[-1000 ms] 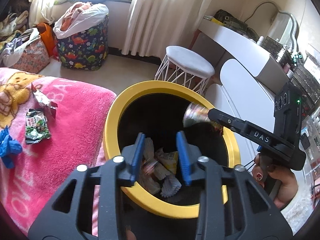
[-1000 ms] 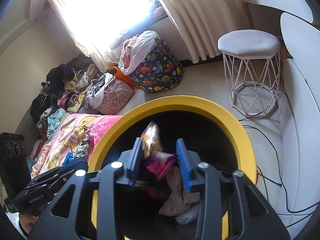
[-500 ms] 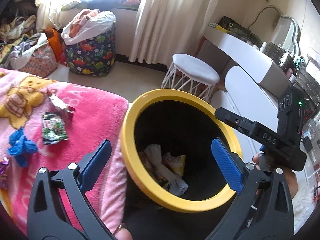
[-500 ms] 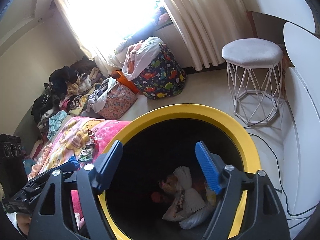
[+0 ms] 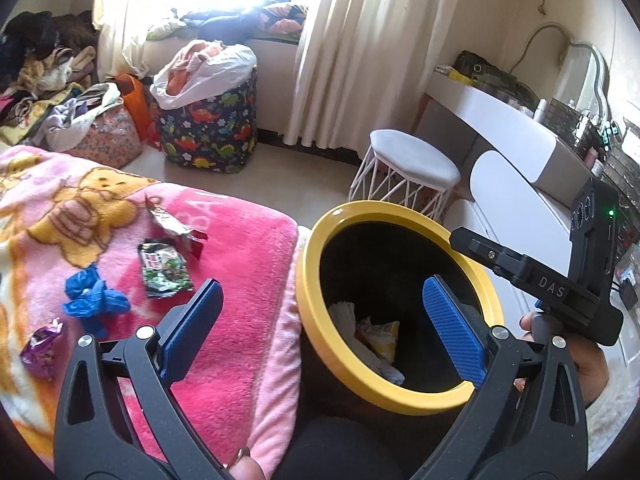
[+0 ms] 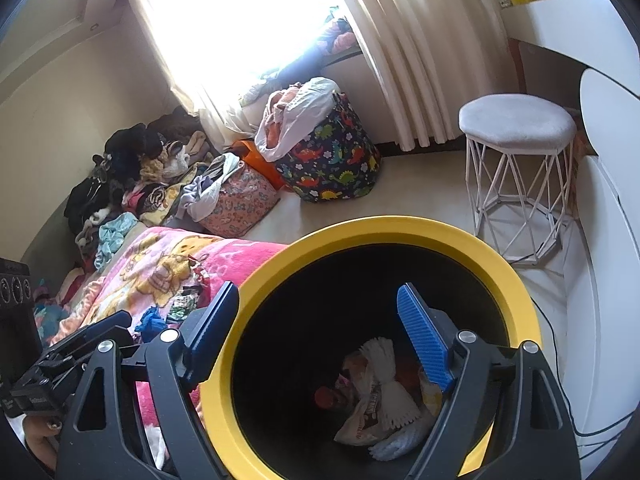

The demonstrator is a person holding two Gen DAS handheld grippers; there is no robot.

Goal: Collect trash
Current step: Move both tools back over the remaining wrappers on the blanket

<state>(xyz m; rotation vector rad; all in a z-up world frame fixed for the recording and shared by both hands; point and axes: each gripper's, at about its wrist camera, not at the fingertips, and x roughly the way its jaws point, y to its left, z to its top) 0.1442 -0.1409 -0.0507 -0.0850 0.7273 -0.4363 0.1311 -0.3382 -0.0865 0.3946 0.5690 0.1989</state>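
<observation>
A black bin with a yellow rim [image 5: 316, 320] [image 6: 400, 228] stands beside the bed and holds wrappers and white paper [image 6: 384, 384]. On the pink blanket [image 5: 240, 248] lie a green wrapper [image 5: 164, 272], a silver-red wrapper [image 5: 172, 224], a crumpled blue piece [image 5: 94, 300] and a purple wrapper [image 5: 42, 346]. My left gripper [image 5: 320, 328] is open and empty over the bin's left rim. My right gripper [image 6: 320, 340] is open and empty above the bin's mouth; it also shows in the left wrist view [image 5: 532, 276].
A white wire stool [image 5: 408, 176] [image 6: 516, 152] stands behind the bin. A dinosaur-print hamper [image 5: 208, 120] and a floral bag [image 5: 100, 136] sit on the floor by the curtain. A white desk [image 5: 512, 128] runs along the right. A cable [image 6: 560, 344] lies on the floor.
Both grippers opened wide and let their wrappers fall into the bin. The left gripper then swung left toward the blanket, bringing more trash into view.
</observation>
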